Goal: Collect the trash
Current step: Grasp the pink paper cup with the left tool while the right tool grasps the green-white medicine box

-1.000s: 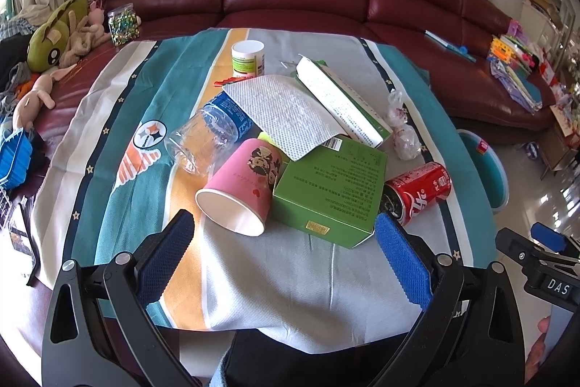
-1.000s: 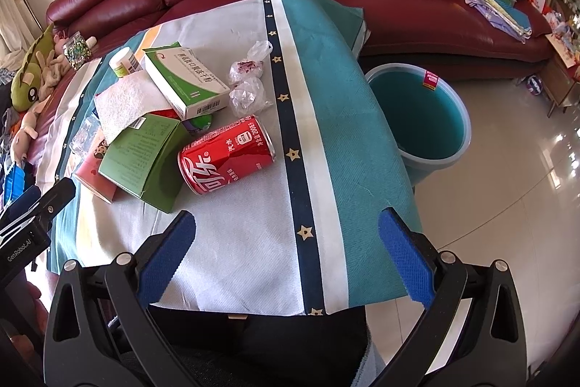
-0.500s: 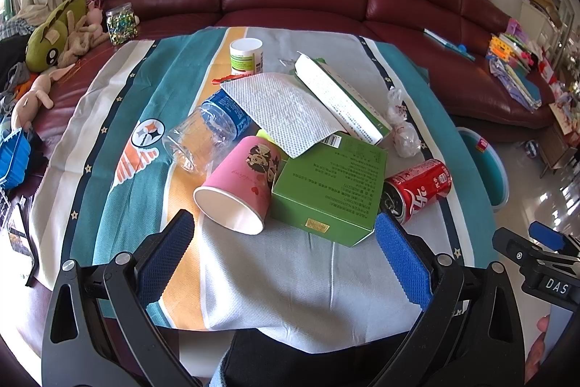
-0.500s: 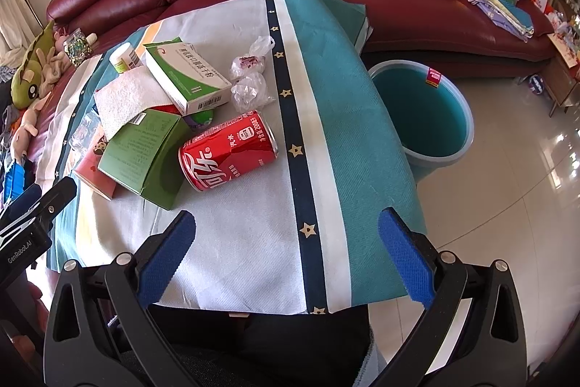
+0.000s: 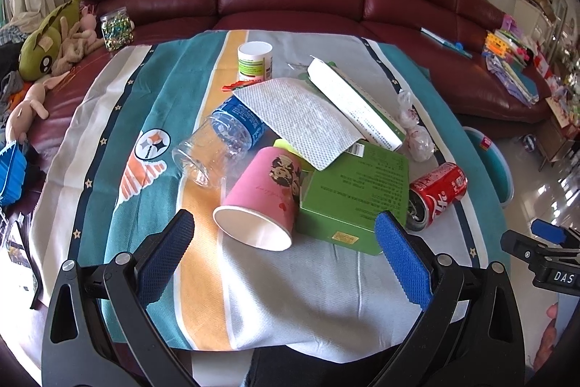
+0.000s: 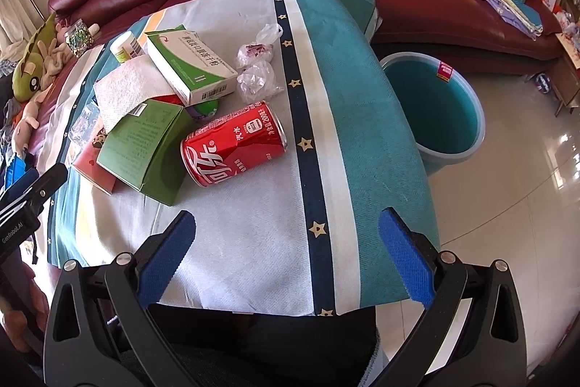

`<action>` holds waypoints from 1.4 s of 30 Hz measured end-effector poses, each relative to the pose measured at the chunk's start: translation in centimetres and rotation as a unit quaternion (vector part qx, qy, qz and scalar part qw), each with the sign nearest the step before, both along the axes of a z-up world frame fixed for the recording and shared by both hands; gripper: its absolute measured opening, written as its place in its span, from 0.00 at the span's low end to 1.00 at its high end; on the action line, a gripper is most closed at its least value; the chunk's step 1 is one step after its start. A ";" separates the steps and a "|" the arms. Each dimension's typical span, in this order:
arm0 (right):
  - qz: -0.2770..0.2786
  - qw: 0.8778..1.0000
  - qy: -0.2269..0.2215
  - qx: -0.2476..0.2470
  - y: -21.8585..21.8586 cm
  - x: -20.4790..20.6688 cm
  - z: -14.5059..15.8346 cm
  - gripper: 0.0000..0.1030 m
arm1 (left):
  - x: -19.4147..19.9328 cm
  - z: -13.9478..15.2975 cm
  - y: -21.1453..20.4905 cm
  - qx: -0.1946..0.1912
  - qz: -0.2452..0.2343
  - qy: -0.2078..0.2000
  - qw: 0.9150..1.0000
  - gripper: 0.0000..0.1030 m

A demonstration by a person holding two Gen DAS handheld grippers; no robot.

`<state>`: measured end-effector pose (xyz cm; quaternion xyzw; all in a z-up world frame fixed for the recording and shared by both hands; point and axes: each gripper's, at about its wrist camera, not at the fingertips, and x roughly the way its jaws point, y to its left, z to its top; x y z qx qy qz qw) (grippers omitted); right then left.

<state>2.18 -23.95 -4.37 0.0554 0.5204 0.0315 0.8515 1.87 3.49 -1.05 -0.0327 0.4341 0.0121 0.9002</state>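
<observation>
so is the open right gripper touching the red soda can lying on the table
Apart. The right wrist view shows bare tablecloth between the right gripper and the red soda can.

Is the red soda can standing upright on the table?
No, the red soda can lies on its side beside the green box.

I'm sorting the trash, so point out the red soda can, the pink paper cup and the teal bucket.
red soda can (image 6: 232, 147): right wrist view, on its side wall, at the label.
pink paper cup (image 5: 264, 194): left wrist view, on its pink outer wall.
teal bucket (image 6: 435, 104): right wrist view, on its inner wall.
</observation>
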 end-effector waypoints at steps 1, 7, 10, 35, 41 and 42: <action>0.002 1.000 0.002 0.000 0.1 0.1 -0.1 0.94 | 0.3 -0.2 0.7 -0.001 0.000 0.004 1.000 0.96; 0.019 1.000 0.010 0.000 1.1 1.3 -0.7 0.94 | 2.9 -2.3 4.2 -0.024 -0.010 0.059 0.998 0.87; 0.025 1.000 0.012 0.002 1.5 2.2 -0.8 0.94 | 4.1 -3.2 4.6 -0.019 -0.018 0.077 0.997 0.85; 0.079 0.997 0.019 0.000 6.7 11.1 -0.4 0.94 | 10.1 -7.2 4.3 -0.030 -0.064 0.118 0.990 0.70; 0.109 0.993 0.021 -0.028 9.1 12.7 -0.7 0.94 | 9.7 -7.1 4.7 -0.045 -0.060 0.118 0.990 0.70; 0.116 0.993 0.024 -0.026 9.5 13.0 -0.7 0.94 | 9.8 -7.1 4.8 -0.047 -0.059 0.118 0.990 0.71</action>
